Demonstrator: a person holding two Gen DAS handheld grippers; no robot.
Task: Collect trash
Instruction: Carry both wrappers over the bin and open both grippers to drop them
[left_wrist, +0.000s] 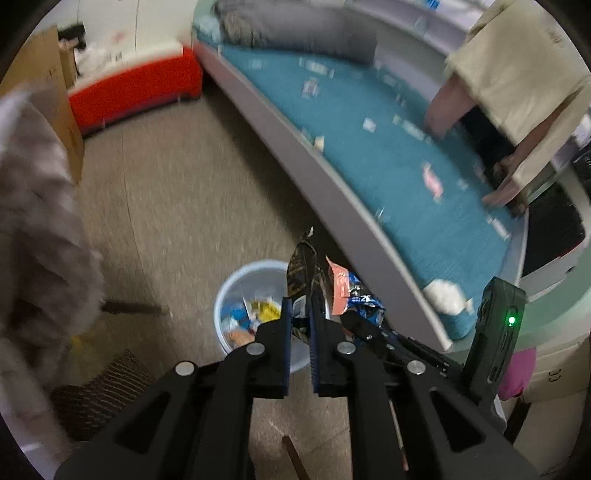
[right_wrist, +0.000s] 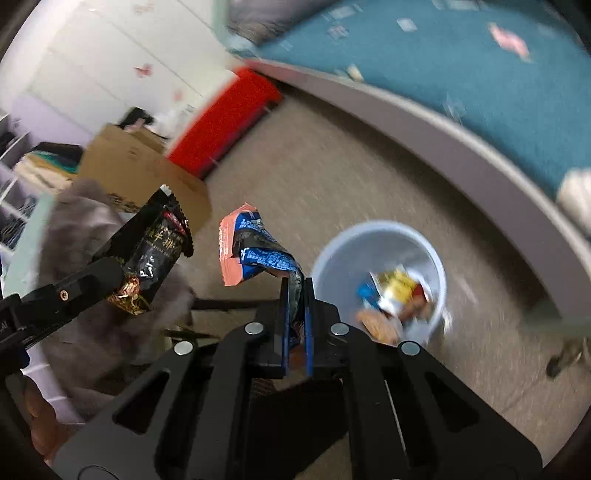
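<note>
Bin below, ahead of both tongs. Left gripper clenched on black wrapper; right gripper clenched on blue wrapper, nearer the rim.

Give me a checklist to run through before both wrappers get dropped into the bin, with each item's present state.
1. Left gripper shut on the black wrapper: ok.
2. Right gripper shut on the blue and pink wrapper: ok.
3. Bin upright with its mouth open: ok; it already holds some trash and has room.
4. Black wrapper above the bin mouth: cannot tell; in the left wrist view it overlaps the rim.
5. Blue and pink wrapper above the bin mouth: not ok; in the right wrist view it hangs to the left of the bin.
6. More trash left on the teal bed cover: not ok; scraps lie scattered there.
</note>
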